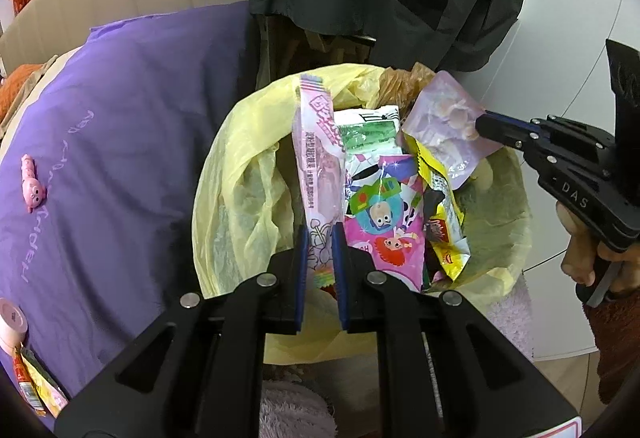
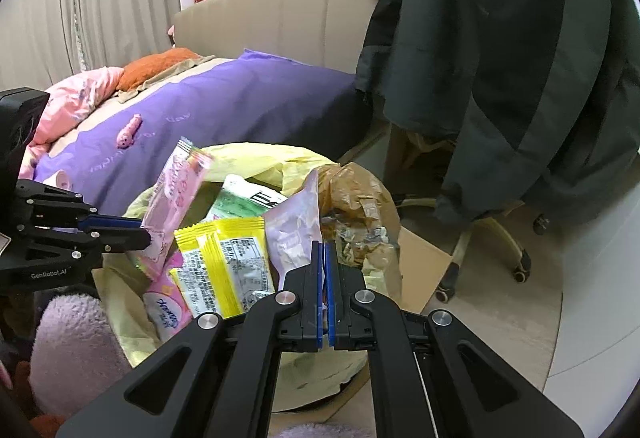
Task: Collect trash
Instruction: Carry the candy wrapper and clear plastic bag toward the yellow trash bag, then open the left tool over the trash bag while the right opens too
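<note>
Left wrist view — left gripper (image 1: pixel 320 234) jaws clamp pink wrapper (image 1: pixel 318 158); "DAS"-marked right gripper (image 1: pixel 486 122) pinches lilac pouch (image 1: pixel 444 118).

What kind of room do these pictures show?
Most likely a bedroom: a bed with a purple blanket and padded headboard, a dark jacket over a chair, and a bin lined with a yellow bag.

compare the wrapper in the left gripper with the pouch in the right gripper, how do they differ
The pink wrapper is long, narrow and printed with text; the lilac pouch is wider and squarish. The left gripper holds the wrapper upright near its lower end; the right gripper pinches the pouch's edge, tilted. Both hang over the yellow-lined bin.
</note>
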Demonstrator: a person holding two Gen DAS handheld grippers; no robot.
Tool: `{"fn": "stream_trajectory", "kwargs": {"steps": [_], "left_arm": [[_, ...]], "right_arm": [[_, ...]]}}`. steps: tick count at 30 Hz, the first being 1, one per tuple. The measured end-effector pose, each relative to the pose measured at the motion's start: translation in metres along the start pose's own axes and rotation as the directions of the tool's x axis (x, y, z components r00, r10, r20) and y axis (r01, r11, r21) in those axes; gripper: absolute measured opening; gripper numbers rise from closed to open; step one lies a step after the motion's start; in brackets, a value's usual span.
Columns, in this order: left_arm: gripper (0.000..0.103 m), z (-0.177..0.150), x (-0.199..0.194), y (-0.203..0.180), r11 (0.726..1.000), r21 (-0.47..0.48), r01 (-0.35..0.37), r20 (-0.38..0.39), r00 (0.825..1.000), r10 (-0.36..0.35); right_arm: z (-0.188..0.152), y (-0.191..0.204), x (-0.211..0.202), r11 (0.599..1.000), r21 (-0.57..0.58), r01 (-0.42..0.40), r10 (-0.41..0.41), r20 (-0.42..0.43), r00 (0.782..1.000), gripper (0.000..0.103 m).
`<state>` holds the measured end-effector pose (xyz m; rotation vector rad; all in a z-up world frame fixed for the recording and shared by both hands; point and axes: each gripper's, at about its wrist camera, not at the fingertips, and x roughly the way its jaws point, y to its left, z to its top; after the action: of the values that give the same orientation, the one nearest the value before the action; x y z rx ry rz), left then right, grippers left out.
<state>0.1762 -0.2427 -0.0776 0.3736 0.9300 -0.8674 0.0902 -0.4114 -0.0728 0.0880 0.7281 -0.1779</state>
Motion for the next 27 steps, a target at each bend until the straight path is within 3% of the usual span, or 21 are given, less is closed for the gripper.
{"fn": "stream_trajectory", "kwargs": {"steps": [4, 9, 11, 13, 14, 21, 27], "left_arm": [[0.016, -0.003, -0.009, 0.002, 1.000, -0.003, 0.004, 0.016, 1.000, -0.004], [0.041, -0.004, -0.026, 0.006, 1.000, -0.008, 0.013, 0.069, 0.998, -0.012], [0.044, -0.003, -0.033, 0.006, 1.000, -0.016, 0.015, 0.088, 0.996, -0.013], [0.047, -0.003, -0.042, 0.009, 1.000, -0.028, 0.011, 0.103, 0.995, -0.008], [0.047, -0.002, -0.045, 0.011, 0.999, -0.034, 0.009, 0.110, 0.994, -0.005], [0.047, -0.009, -0.079, 0.024, 0.997, -0.083, -0.007, 0.179, 0.984, 0.021], [0.047, -0.028, -0.117, 0.049, 0.990, -0.131, -0.049, 0.258, 0.963, 0.081]], "right_arm": [[0.001, 0.001, -0.001, 1.000, 0.018, -0.012, 0.012, -0.003, 1.000, 0.005], [0.003, 0.005, -0.002, 1.000, 0.026, -0.017, 0.017, -0.017, 1.000, 0.007], [0.004, 0.009, -0.007, 1.000, 0.016, -0.020, 0.021, -0.007, 1.000, 0.014], [0.004, 0.013, -0.012, 0.999, 0.014, -0.039, 0.039, 0.005, 0.999, 0.049], [0.004, 0.014, -0.015, 0.999, 0.013, -0.050, 0.050, 0.014, 0.999, 0.052], [0.009, 0.033, -0.041, 0.999, -0.029, -0.046, 0.048, 0.063, 0.997, 0.052], [0.017, 0.060, -0.063, 0.995, -0.073, -0.075, 0.082, 0.098, 0.992, 0.052]]}}
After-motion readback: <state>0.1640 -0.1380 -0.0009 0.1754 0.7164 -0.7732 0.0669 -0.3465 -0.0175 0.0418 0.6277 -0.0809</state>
